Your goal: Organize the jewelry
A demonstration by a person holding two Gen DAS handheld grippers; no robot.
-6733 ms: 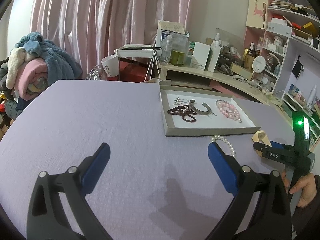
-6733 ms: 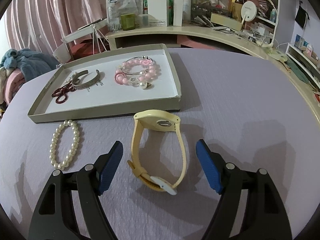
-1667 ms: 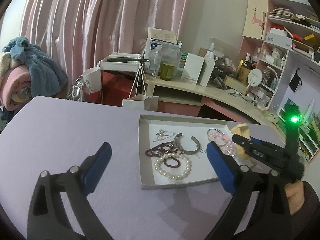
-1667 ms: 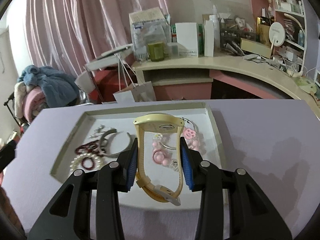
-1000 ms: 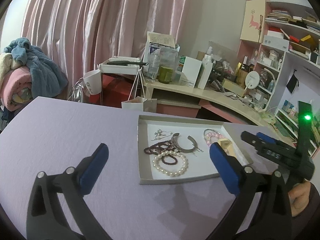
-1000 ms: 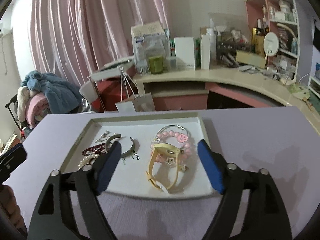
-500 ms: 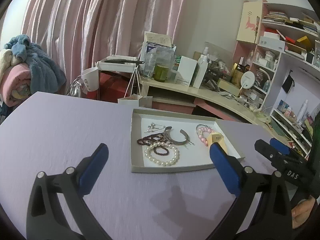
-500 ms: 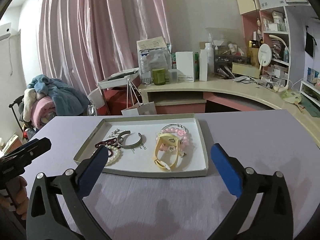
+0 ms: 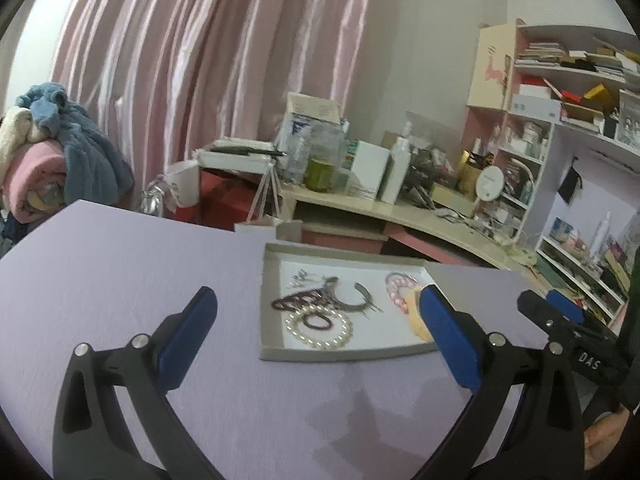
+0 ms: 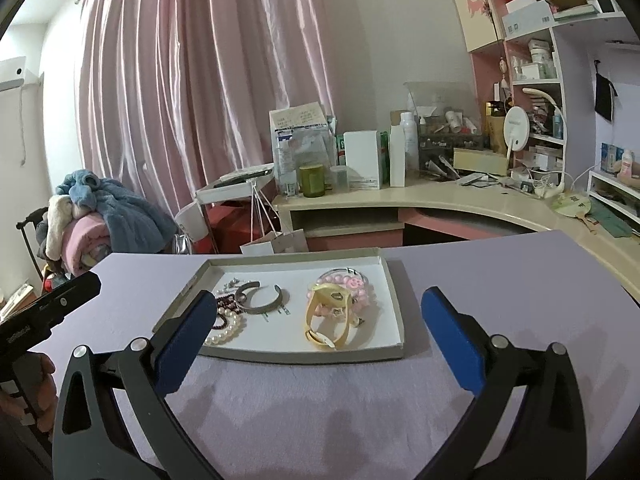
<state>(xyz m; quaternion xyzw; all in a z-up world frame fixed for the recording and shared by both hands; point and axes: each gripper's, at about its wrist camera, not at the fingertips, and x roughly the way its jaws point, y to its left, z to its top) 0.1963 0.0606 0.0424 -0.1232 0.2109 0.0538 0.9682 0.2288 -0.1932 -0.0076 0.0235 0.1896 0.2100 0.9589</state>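
Observation:
A shallow grey tray (image 10: 400,320) (image 9: 266,344) with a white floor lies on the lilac table. In it lie a yellow watch (image 10: 328,316) resting on a pink bead bracelet (image 10: 360,286), a silver cuff (image 10: 262,300), a dark red bead strand (image 10: 226,303), a white pearl bracelet (image 10: 226,332) (image 9: 320,326) and small earrings (image 9: 302,278). My right gripper (image 10: 316,328) is open, held back from the tray's near edge, nothing between its fingers. My left gripper (image 9: 318,328) is open too, hovering in front of the tray's left part. Its right finger hides part of the yellow watch (image 9: 414,308).
A curved desk (image 10: 460,204) crowded with boxes, bottles and a round mirror runs behind the table. Shelves (image 9: 568,128) fill the right wall. A heap of blankets (image 10: 92,216) sits at the far left before pink curtains. A hand (image 10: 36,392) holds the left tool.
The right gripper has drawn back from the tray and widened, leaving the yellow watch lying on the pink bracelet. The left gripper shifted a little; the tray sits further right in its view.

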